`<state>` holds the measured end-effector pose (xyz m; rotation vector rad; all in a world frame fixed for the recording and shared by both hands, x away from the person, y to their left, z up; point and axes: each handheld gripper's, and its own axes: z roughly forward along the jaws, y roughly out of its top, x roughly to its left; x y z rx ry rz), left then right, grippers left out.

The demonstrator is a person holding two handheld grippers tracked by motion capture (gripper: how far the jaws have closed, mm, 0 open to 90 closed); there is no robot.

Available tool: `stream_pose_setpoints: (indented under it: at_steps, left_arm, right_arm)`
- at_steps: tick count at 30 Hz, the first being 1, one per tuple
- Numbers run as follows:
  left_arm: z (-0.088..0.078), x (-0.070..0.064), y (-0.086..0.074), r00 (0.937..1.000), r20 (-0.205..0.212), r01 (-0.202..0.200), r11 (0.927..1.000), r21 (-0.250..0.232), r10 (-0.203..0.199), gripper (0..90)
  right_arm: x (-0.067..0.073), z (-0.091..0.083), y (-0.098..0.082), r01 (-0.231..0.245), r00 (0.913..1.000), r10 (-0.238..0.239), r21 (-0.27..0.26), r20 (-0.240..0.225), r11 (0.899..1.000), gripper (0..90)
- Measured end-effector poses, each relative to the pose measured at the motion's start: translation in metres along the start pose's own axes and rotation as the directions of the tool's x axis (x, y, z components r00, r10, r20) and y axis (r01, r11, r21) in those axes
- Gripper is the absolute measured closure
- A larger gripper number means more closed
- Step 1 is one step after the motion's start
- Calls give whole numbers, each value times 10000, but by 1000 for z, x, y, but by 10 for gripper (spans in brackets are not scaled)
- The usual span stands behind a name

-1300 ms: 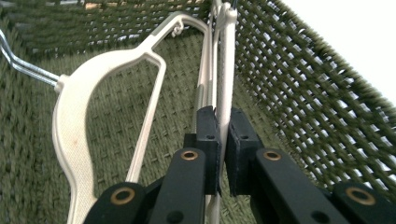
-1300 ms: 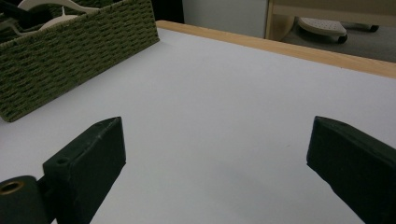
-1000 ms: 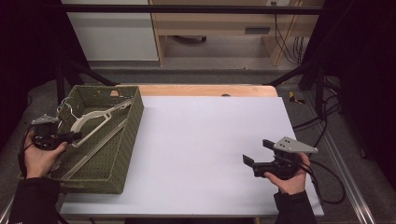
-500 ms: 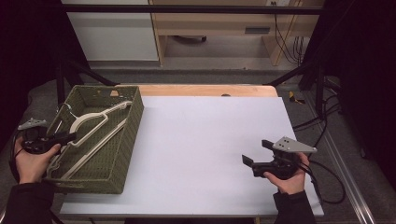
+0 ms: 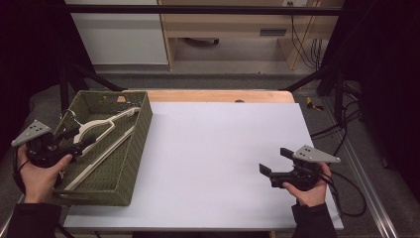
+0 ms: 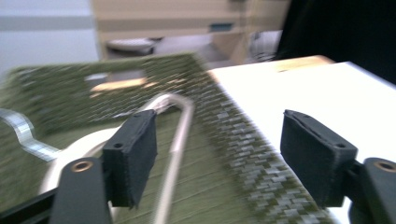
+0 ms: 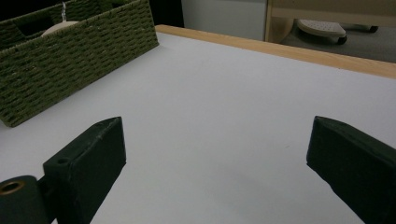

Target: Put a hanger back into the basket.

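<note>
A pale wooden hanger (image 5: 101, 126) with a metal hook lies slanted inside the green woven basket (image 5: 140, 141) at the table's left. My left gripper (image 5: 78, 140) hovers over the basket's left rim; its jaws have just been opening and now stand open. In the left gripper view the hanger (image 6: 180, 135) lies beyond the left gripper (image 6: 215, 126), with neither pad touching it. My right gripper (image 5: 273, 161) is held open just above the white table (image 5: 223, 144) near the front right. In the right gripper view nothing sits between the jaws of the right gripper (image 7: 215, 140).
The basket (image 7: 70, 46) fills the table's left side, and a bit of the hanger (image 7: 58, 27) peeks over its rim. A wooden strip (image 5: 218, 95) edges the far side. Cables (image 5: 341, 191) trail off the right edge.
The left hand has drawn back to the left and risen a little. Its jaws went from shut on the hanger to open, and the hanger now rests in the basket. The right hand stayed still.
</note>
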<state>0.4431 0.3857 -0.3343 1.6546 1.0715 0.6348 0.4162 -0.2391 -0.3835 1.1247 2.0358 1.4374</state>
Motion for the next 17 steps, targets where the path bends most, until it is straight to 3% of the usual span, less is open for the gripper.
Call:
stream_pose_setpoints:
  at_steps: [3,9,13,17]
  left_arm:
    - [0,-20,1,9984,556,-109,9997,-226,121,214]
    - [2,-57,-5,9918,1168,-433,9968,-671,510,147]
    - [9,-74,-12,9869,1501,-509,9967,-626,598,123]
    - [18,-83,-22,9838,1704,-490,9977,-477,565,117]
  right_arm:
    - [0,-2,0,-54,10000,54,-102,15,9999,50]
    - [-4,-7,1,-91,10000,92,-212,36,9997,48]
    - [-5,-8,0,-175,9998,177,-260,72,9995,44]
    - [-7,-9,-1,-205,9998,207,-265,36,9994,44]
